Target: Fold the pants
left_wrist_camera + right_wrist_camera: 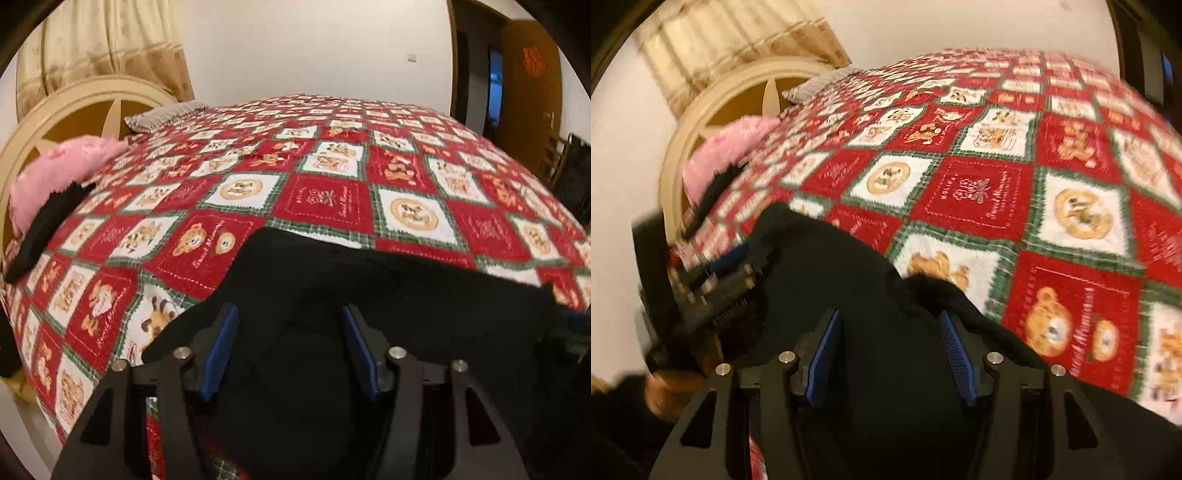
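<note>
Fingers [221,354] on both grippers sit wide apart over the black pants [332,280] on the bed [325,199], holding nothing. It looks like the start of a fold, so next they likely must pinch an edge.

This is a bedroom in a home. A wide bed [332,155] fills the room, spread with a red, white and green teddy-bear quilt [325,206]. A rounded cream headboard [55,110], a pink pillow [55,173], patterned cream curtains [103,40] and a wooden door [532,74] complete it.
</note>
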The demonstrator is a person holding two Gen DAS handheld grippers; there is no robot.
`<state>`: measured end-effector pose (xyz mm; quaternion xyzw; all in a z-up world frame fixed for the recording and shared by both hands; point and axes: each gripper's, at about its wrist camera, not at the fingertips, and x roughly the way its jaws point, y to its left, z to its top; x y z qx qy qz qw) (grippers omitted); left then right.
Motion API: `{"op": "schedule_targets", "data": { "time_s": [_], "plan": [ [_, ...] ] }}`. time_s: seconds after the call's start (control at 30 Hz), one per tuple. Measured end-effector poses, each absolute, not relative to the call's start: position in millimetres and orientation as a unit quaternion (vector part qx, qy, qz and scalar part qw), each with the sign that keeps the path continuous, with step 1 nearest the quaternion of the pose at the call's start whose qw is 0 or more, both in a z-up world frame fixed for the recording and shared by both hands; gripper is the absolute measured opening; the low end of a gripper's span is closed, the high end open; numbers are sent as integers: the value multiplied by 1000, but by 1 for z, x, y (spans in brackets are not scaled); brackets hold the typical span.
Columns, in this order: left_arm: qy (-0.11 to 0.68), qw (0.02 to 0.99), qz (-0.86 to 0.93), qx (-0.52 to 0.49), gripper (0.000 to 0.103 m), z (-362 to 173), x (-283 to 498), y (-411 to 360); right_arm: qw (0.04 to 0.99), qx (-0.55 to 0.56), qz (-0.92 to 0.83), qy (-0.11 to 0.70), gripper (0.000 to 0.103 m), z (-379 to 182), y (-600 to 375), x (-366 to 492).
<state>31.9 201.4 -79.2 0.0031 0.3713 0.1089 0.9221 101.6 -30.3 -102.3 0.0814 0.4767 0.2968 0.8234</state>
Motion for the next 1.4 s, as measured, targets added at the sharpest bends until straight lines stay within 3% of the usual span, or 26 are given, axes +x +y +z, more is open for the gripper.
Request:
{"op": "schedule_targets", "data": {
  "time_s": [0.1, 0.37, 0.4, 0.43, 0.5, 0.63, 0.77, 0.87, 0.97, 1.0, 1.03, 1.1, 1.2, 1.4],
  "plan": [
    [373, 921, 111, 4, 67, -79, 35, 200, 797, 143, 321, 491, 61, -108, -32, 114],
    [375, 920, 110, 2, 70, -83, 39, 199, 759, 267, 331, 493, 60, -117, -48, 138],
    [375, 920, 111, 5, 70, -83, 39, 198, 753, 287, 330, 491, 54, -119, -49, 142],
    [376, 920, 113, 8, 70, -83, 40, 197, 751, 301, 326, 489, 31, -121, -51, 145],
    [376, 920, 111, 5, 70, -84, 39, 198, 750, 316, 309, 492, 8, -125, -59, 149],
    [377, 920, 109, 3, 71, -85, 41, 196, 738, 397, 276, 471, 5, -136, -93, 153],
    [379, 918, 118, 17, 73, -86, 43, 193, 763, 352, 258, 478, 5, -126, -82, 155],
    [379, 918, 116, 11, 74, -85, 43, 196, 737, 381, 262, 492, 8, -116, -92, 152],
    [379, 918, 115, 9, 75, -85, 42, 197, 783, 386, 216, 438, 11, -75, -146, 131],
    [380, 918, 115, 9, 75, -85, 42, 198, 814, 370, 181, 409, 28, -54, -178, 118],
    [380, 918, 115, 9, 75, -85, 42, 198, 832, 358, 152, 397, 60, -43, -196, 110],
    [381, 917, 115, 8, 75, -85, 43, 198, 874, 316, 23, 368, 83, -18, -254, 86],
    [381, 917, 116, 9, 76, -85, 43, 198, 877, 270, -146, 369, 83, -6, -326, 65],
    [384, 916, 120, 12, 77, -85, 44, 198, 829, 184, -285, 445, 83, -44, -402, 76]
  ]
}}
